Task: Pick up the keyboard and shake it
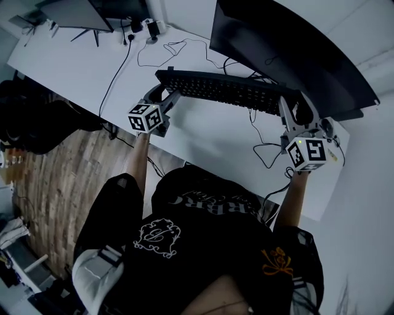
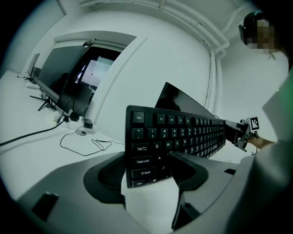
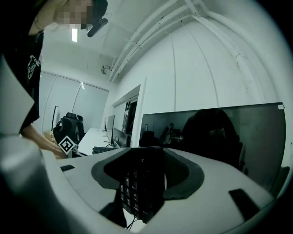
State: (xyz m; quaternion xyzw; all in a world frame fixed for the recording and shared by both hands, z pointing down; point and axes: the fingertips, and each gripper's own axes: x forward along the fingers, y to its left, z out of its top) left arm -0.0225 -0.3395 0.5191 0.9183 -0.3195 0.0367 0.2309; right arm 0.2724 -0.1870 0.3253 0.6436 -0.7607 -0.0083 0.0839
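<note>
Landmark: long white desk (image 1: 203, 138); every place below is given against it.
Floor: brown wooden boards (image 1: 55, 178) lie off the desk's left edge.
Small monitor: a dark flat screen on a thin stand (image 1: 74, 12) sits at the desk's far-left corner.
Black cable (image 1: 117, 67): it runs from the far-left part of the desktop and drops over the near edge.
Left gripper (image 1: 161, 91): grey, two-jawed, with a cube of square markers, it is over the left-middle of the desk. Its jaws are clamped on the left short end of the keyboard. In the left gripper view (image 2: 149, 167) one pad lies on the key face by the letter keys and the other is behind the board.
Keyboard: the black full-size keyboard (image 1: 225, 91) hangs in the air over the middle of the desk, clear of the top. It spans from one gripper to the other, its key face showing from above (image 2: 183, 132).
Large monitor: a wide dark screen (image 1: 289, 49) stands along the desk's far-right side.
Right gripper (image 1: 295, 101): over the right end of the desk, its jaws are closed on the keyboard's number-pad end (image 3: 137, 183), which fills the gap between the pads (image 3: 146, 173).
Person: dark printed shirt (image 1: 209, 246), at the desk's near edge.
</note>
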